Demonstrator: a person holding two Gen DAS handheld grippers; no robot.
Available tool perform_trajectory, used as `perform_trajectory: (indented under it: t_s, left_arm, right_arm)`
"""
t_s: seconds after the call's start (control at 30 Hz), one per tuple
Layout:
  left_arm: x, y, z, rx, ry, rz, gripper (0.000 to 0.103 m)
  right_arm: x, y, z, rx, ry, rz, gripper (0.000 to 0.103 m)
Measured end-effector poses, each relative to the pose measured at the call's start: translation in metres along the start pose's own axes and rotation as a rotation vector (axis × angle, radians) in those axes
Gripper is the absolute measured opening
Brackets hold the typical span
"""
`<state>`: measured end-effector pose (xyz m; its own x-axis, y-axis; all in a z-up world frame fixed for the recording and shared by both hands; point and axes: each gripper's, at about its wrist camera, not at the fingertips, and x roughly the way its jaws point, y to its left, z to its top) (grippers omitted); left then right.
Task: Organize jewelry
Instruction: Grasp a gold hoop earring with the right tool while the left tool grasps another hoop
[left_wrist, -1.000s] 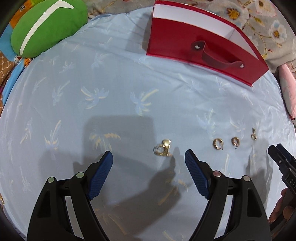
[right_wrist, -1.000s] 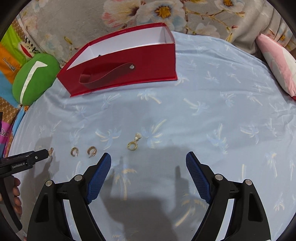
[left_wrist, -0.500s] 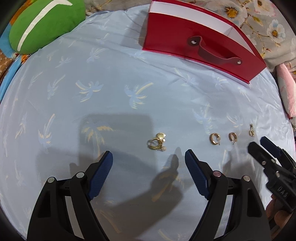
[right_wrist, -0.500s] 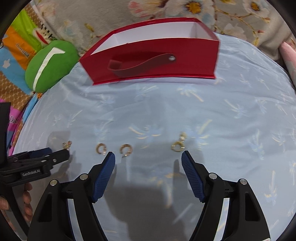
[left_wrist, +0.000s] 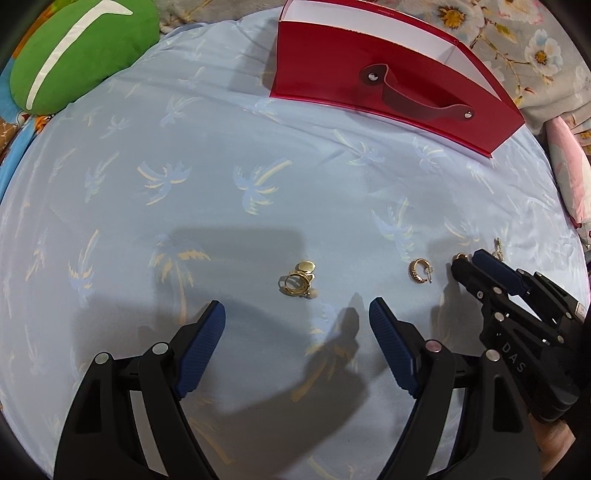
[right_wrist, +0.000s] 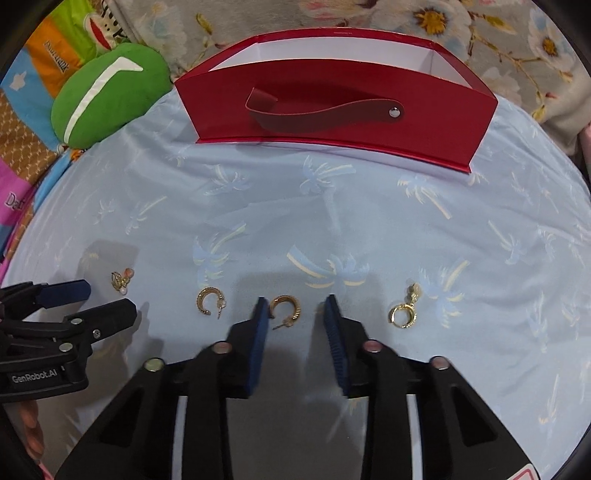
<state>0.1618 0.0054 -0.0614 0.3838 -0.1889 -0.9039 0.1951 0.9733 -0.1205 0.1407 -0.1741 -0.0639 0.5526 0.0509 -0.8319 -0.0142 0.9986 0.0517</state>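
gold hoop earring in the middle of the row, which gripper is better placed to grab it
Right. The right gripper already straddles the hoop earring, its blue pads on either side with a gap, jaws partly closed. The left gripper is open wide over the earring cluster at the far end.

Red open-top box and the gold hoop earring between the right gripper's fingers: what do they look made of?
The red open-top box looks like glossy coated card: thin flat walls, white lining, a riveted strap handle. The gold hoop earring between the right gripper's fingers looks like polished, ribbed gold-toned metal with a thin post; solid or plated cannot be told.
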Motion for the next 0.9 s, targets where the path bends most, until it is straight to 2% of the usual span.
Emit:
perform_trajectory:
  t_s: [0.2,0.4,0.47,0.53,0.7,0.77,0.8,0.83,0.9]
  left_arm:
    - [-0.004,-0.008,0.002,0.015,-0.006,-0.018,0.078]
    - [-0.006,-0.042,0.006,0.076,-0.008,-0.081,0.076]
    - [-0.001,-0.055,0.006,0.102,0.004,-0.095,0.068]
    - [0.004,-0.069,0.006,0.132,0.012,-0.102,0.064]
    - [0.014,-0.087,0.009,0.176,-0.014,-0.046,0.054]
    - [0.017,-0.091,0.012,0.194,-0.037,-0.004,0.035]
    - [0.017,-0.092,0.012,0.205,-0.045,0.016,0.030]
    - [0.018,-0.093,0.013,0.215,-0.052,0.026,0.018]
    - [0.017,-0.092,0.013,0.217,-0.049,0.011,0.018]
  right_arm:
    - [-0.008,-0.010,-0.004,0.027,0.000,-0.007,0.015]
    - [-0.030,-0.043,-0.018,0.115,0.011,-0.010,0.016]
    - [-0.036,-0.051,-0.021,0.139,0.010,-0.009,0.016]
    - [-0.041,-0.055,-0.023,0.150,0.002,-0.015,0.016]
    - [-0.050,-0.066,-0.025,0.174,-0.014,-0.017,0.016]
    - [-0.051,-0.068,-0.025,0.179,-0.018,-0.014,0.016]
    - [-0.051,-0.069,-0.025,0.182,-0.019,-0.012,0.016]
    - [-0.051,-0.071,-0.025,0.184,-0.019,-0.010,0.016]
    - [-0.051,-0.071,-0.024,0.187,-0.020,-0.006,0.016]
